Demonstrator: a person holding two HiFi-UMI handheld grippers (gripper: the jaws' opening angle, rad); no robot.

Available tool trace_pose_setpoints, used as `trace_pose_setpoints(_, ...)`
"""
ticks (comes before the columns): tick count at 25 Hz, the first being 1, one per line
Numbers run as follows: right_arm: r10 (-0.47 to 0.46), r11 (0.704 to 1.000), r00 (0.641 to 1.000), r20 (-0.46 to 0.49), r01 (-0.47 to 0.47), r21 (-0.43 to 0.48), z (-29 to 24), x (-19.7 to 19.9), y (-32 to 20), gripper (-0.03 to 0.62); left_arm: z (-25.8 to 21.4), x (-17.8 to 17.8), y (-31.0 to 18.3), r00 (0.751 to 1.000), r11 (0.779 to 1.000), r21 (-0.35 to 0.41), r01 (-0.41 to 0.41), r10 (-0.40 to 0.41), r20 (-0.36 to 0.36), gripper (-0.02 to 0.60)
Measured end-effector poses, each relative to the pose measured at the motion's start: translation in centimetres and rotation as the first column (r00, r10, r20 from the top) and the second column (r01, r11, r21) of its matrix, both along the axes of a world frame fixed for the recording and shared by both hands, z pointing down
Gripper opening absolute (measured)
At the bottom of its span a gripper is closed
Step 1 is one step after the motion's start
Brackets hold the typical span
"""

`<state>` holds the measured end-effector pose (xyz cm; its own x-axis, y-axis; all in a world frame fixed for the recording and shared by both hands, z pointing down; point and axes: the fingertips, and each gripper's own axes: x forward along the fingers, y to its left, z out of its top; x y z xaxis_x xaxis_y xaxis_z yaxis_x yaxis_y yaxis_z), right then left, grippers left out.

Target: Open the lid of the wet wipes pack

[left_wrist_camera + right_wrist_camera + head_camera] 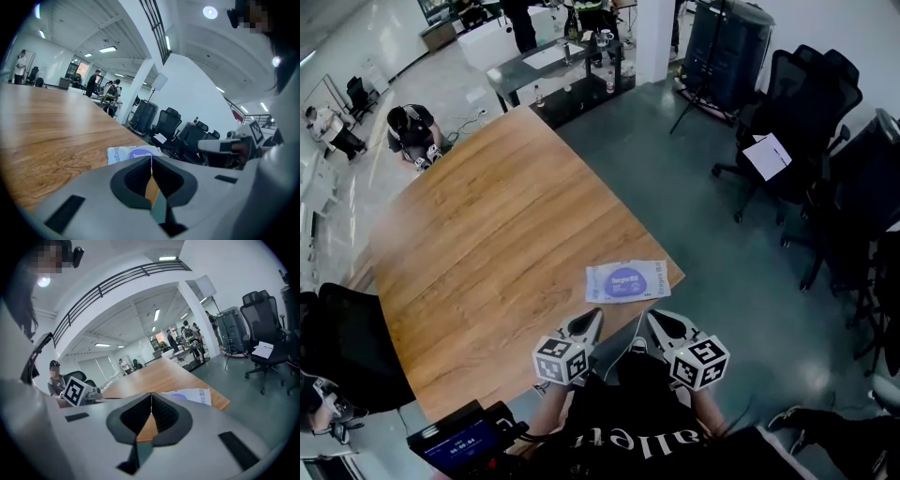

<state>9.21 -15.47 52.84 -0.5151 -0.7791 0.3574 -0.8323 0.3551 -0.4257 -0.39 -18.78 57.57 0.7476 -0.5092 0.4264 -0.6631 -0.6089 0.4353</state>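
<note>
A flat white and purple wet wipes pack (627, 280) lies near the front right corner of the wooden table (497, 244), its lid flat. My left gripper (592, 316) hovers just short of the pack, at its near left, jaws shut and empty. To the pack's near right is my right gripper (654, 318), also shut with nothing held. The pack (132, 153) shows just beyond the left gripper (151, 157) in the left gripper view. It also peeks past my right gripper (151, 393) as the pack (193, 395) in the right gripper view.
Black office chairs (806, 103) stand on the grey floor to the right, one with a paper (768, 156) on it. Another chair (342, 337) is at the table's left. A person (412, 129) crouches beyond the far table corner. A monitor device (464, 439) sits near me.
</note>
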Motion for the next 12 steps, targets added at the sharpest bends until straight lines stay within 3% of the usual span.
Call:
trace_pose_setpoints(6, -0.130, 0.991, 0.991, 0.025, 0.131, -0.026, 1.1, 1.0, -2.7, 0.011, 3.5, 1.6, -2.3, 0.988, 0.999, -0.034, 0.008, -0.002, 0.156, 0.003)
trace_pose_setpoints(12, -0.193, 0.980, 0.981, 0.031, 0.194, -0.048, 1.6, 1.3, -3.9, 0.011, 5.8, 1.7, -3.4, 0.970, 0.996, -0.084, -0.014, 0.034, 0.242, 0.003)
